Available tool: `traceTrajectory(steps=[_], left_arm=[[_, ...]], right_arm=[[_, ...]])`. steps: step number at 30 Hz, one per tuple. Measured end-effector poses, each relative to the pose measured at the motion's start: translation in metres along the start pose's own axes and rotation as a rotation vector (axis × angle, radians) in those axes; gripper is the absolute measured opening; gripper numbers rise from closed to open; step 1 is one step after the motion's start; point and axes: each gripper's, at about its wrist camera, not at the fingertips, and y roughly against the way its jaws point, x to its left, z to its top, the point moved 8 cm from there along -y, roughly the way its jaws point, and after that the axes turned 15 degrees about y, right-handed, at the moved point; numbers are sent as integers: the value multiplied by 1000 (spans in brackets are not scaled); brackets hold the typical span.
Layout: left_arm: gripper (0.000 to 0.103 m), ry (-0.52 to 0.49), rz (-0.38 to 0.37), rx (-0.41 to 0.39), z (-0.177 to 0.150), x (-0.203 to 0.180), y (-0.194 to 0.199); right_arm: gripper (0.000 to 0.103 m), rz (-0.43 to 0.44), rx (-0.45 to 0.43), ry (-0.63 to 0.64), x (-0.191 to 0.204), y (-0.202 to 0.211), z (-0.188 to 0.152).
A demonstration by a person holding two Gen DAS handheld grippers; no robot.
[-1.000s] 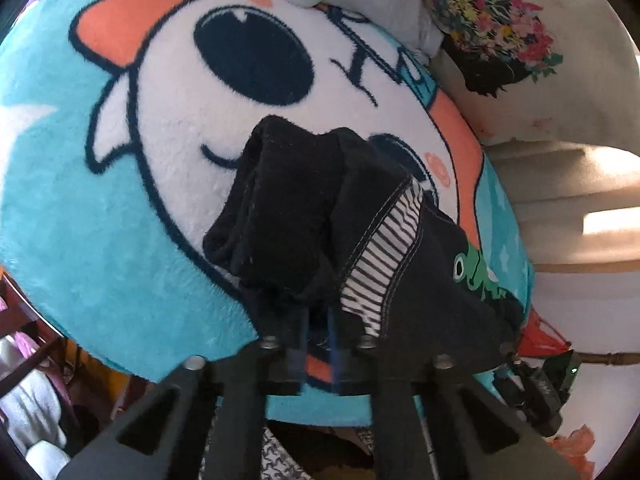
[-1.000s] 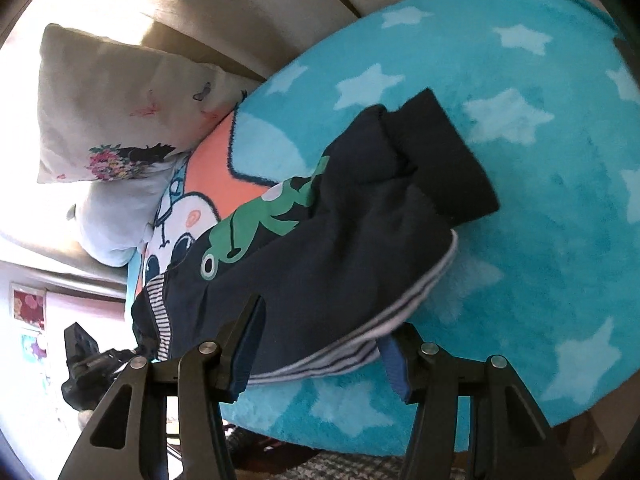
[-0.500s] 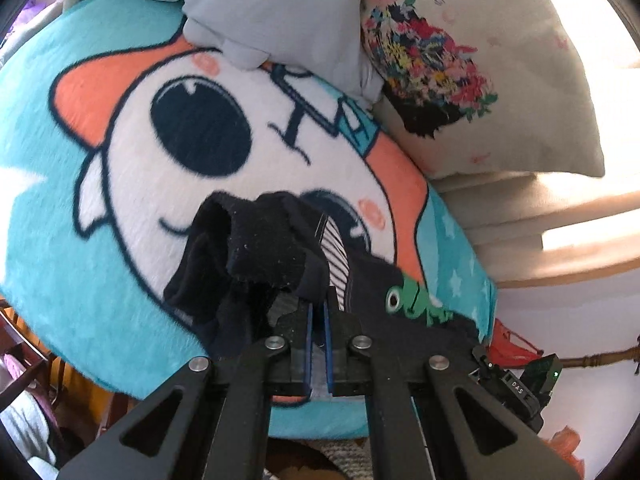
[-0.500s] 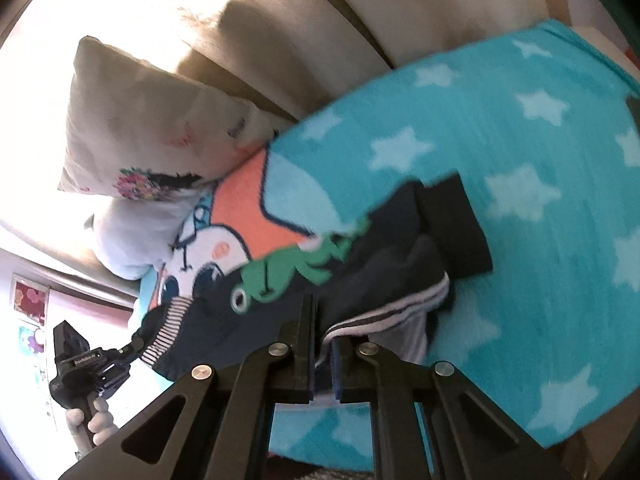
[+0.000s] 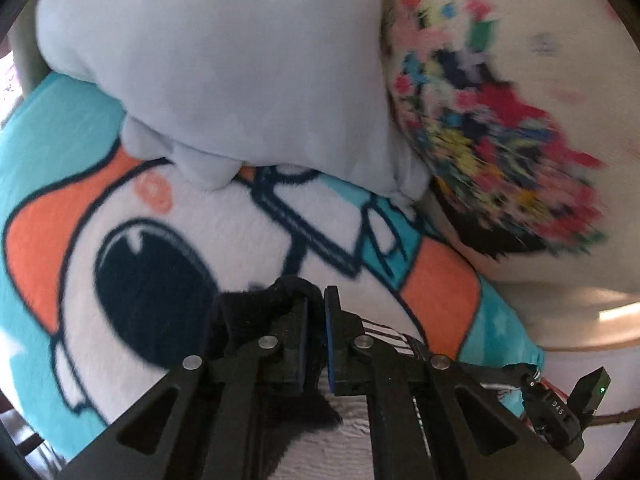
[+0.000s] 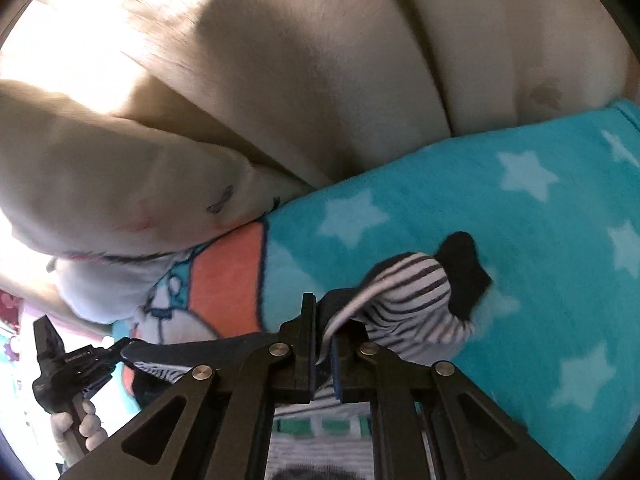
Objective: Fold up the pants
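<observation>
Both grippers had the pants lifted off the blanket [image 6: 440, 184]. The left gripper [image 5: 316, 344] had its jaws pressed together on a dark bunch of the pants [image 5: 256, 308], and the right gripper [image 6: 325, 344] was clamped on a striped edge of the same garment, whose striped lining and dark cuff drooped ahead of it over the blue starred part of the blanket.

The likeliest trouble was a slip. Each grip seemed to take only a thin edge of cloth, and a quick pull apart could have drawn the fabric out of one pair of jaws and dropped the fold crooked. The lining had turned outward on the right side, so laying the garment down as it hung would probably have trapped a twist inside the fold. The left view was blurred, so how many layers that gripper held could not be told.

Room ahead was short. The pale pillow [image 5: 224, 72] and the flowered pillow [image 5: 512, 128] lay close beyond the left gripper, resting on the blanket's far edge, and the beige sofa back [image 6: 360, 60] rose just behind the blanket in the right view. The open stretch was the starred blue area to the right, where the pants could have been spread without touching either pillow.
</observation>
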Motion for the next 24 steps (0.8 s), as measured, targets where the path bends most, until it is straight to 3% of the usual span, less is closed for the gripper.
traceTrajectory(steps=[1, 2, 4, 7, 11, 15, 19, 21, 22, 24], left_arm=[[13, 10, 4, 19, 3, 1, -7], [18, 25, 2, 37, 5, 1, -12], [22, 40, -30, 67, 7, 1, -15], [33, 32, -60, 61, 9, 0, -5], [40, -6, -84, 54, -2, -1, 20], [48, -84, -105, 68, -36, -5, 34], [48, -129, -97, 107, -71, -4, 30], [48, -124, -98, 131, -83, -4, 25], [48, -118, -101, 141, -91, -7, 21], [48, -104, -107, 151, -97, -3, 21]], right_arm=[[18, -4, 12, -7, -2, -8, 2], [36, -6, 24, -21, -6, -14, 4], [53, 5, 5, -72, -15, -16, 9], [59, 37, -58, -127, -26, 2, 15], [60, -1, -86, -123, -43, 28, 15], [61, -41, -82, -142, -62, 43, -7], [64, -36, -45, -194, -79, 30, -34], [64, 7, -44, -249, -83, 17, -39], [62, 45, -55, -273, -83, 11, -39], [38, 90, -71, -301, -81, 2, -35]])
